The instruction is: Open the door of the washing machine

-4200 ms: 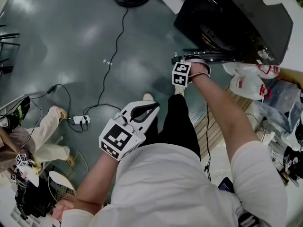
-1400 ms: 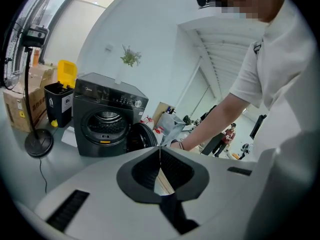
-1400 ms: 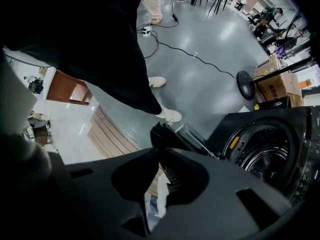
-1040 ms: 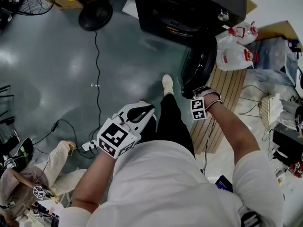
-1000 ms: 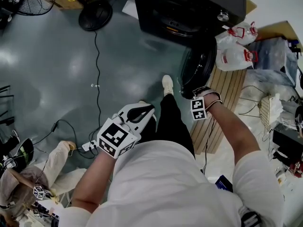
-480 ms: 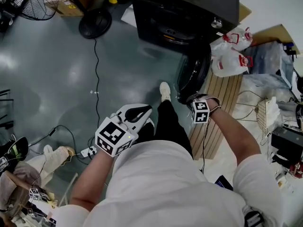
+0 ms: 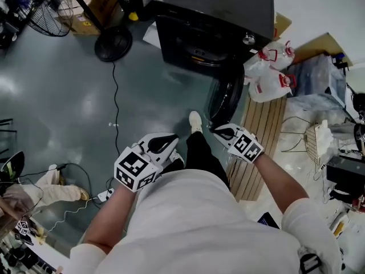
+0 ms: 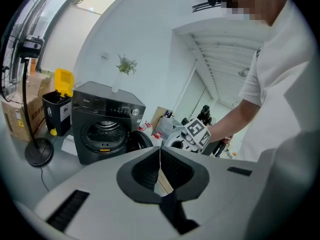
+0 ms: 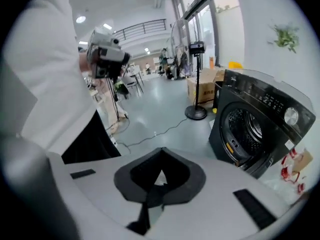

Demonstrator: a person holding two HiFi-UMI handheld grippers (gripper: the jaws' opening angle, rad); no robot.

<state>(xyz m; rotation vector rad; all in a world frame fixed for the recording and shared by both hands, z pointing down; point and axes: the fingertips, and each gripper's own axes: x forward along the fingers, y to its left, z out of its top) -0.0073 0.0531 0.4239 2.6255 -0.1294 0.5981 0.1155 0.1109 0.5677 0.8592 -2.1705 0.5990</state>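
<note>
Door (image 7: 226, 99) of the dark washing machine (image 7: 217, 16) stands swung wide open, hanging out from the machine's front beside the bare drum opening. Just short of the machine's door, the right gripper (image 7: 219, 132) has just been closing and is pinched together on nothing. Farther back from the machine, the left gripper (image 7: 170, 141) is likewise closed and empty.

The head camera looked steeply down from high up; the washing machine (image 7: 211, 21) sat at 12 o'clock. The camera on the left gripper (image 7: 166, 141), close behind its jaws, saw that machine at 9 o'clock. The one on the right gripper (image 7: 221, 132) saw it at 3 o'clock.
</note>
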